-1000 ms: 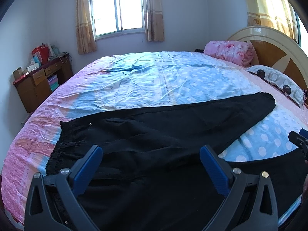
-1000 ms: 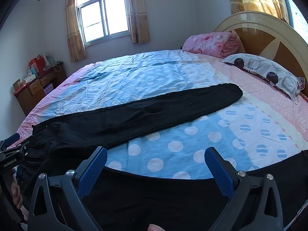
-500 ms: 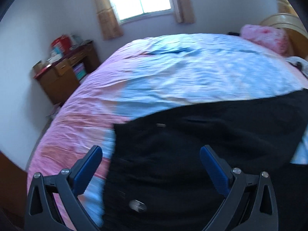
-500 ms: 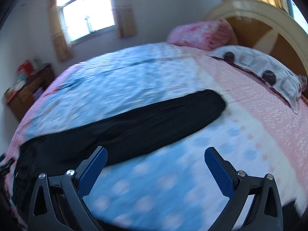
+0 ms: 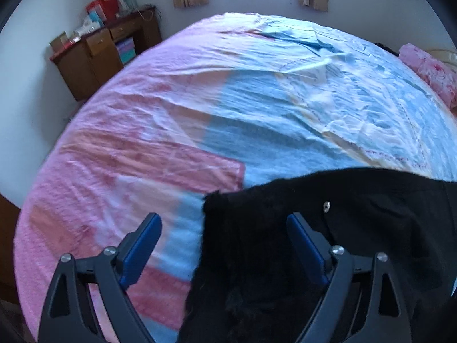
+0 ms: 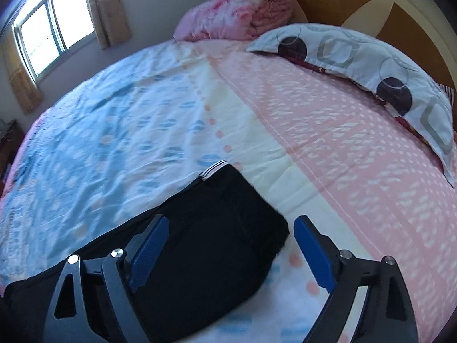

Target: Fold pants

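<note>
Lying between closing left tongs [image 5: 224, 245] and right tongs [image 6: 231, 245], black pants [image 5: 285, 257]

Each hand-held gripper [image 5: 224, 237] [image 6: 231, 241] has black triangular cut-out arms, silver screws and ribbed blue finger pads [image 5: 141, 247].
</note>
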Tool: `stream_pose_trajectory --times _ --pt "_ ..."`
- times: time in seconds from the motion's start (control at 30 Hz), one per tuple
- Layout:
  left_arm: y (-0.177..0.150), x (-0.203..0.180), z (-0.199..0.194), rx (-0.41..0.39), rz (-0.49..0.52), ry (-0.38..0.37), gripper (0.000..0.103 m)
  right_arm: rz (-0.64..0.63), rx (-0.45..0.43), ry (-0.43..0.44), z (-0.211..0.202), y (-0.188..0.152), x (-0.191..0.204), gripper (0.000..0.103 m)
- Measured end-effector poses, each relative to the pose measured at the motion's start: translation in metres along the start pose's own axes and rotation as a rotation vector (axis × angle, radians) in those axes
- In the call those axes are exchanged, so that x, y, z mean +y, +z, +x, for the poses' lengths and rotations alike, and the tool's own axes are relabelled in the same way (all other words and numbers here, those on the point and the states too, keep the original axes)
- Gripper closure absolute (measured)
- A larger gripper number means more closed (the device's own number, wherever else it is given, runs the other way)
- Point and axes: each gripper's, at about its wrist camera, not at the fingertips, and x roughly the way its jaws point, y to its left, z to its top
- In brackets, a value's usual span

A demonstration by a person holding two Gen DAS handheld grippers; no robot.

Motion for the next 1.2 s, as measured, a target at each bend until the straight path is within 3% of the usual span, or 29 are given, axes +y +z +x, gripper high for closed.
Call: stream_pose_trajectory --times 0.1,0.17,0.27,0.47,0.7,0.77,0.8,0.83,0.87,0.93,0.97,1.07,1.2 --pt "0.010 -0.007 0.011 0.018 0.013 -0.041 0.023 -0.005 0.018 -0.004 0.018 0.009 0.002 0.013" --pt "0.015 -0.013 0.018 0.042 0.030 -0.079 0.037 -0.020 0.029 -0.009 0.024 0.014 0.005 0.013" --pt "0.015 -0.017 0.023 0.052 0.063 -0.083 0.043 -0.037 0.046 -0.005 0.032 0.026 0.007 0.013" --pt "0.011 -0.001 0.023 0.030 0.045 -0.203 0.047 -0.087 0.071 -0.013 0.040 0.051 0.001 0.013" --pt "0.015 -0.011 0.026 0.041 0.107 -0.162 0.047 -0.065 0.185 0.063 0.074 0.057 -0.001 0.024" --pt "0.017 -0.013 0.027 0.047 0.124 -0.155 0.047 -0.073 0.229 0.058 0.088 0.053 0.005 0.036" --pt "0.018 -0.013 0.028 0.048 0.118 -0.155 0.049 -0.082 0.231 0.050 0.092 0.052 0.007 0.036" --pt "0.019 -0.013 0.028 0.044 0.116 -0.158 0.059 -0.099 0.209 0.038 0.092 0.052 0.011 0.045" --pt "0.020 -0.015 0.028 0.038 0.122 -0.180 0.075 -0.116 0.202 0.051 0.092 0.054 0.015 0.064" --pt "0.019 -0.021 0.024 0.030 0.153 -0.186 0.079 -0.082 0.206 0.080 0.090 0.056 0.015 0.076" --pt "0.017 -0.024 0.022 0.024 0.171 -0.175 0.081 -0.074 0.205 0.083 0.087 0.055 0.015 0.092" --pt "0.018 -0.023 0.007 -0.018 0.166 -0.176 0.082 -0.096 0.164 0.090 0.061 0.051 0.015 0.092" --pt "0.019 -0.007 -0.028 -0.096 0.119 -0.243 0.082 -0.098 0.094 0.133 0.007 0.041 0.003 0.092"
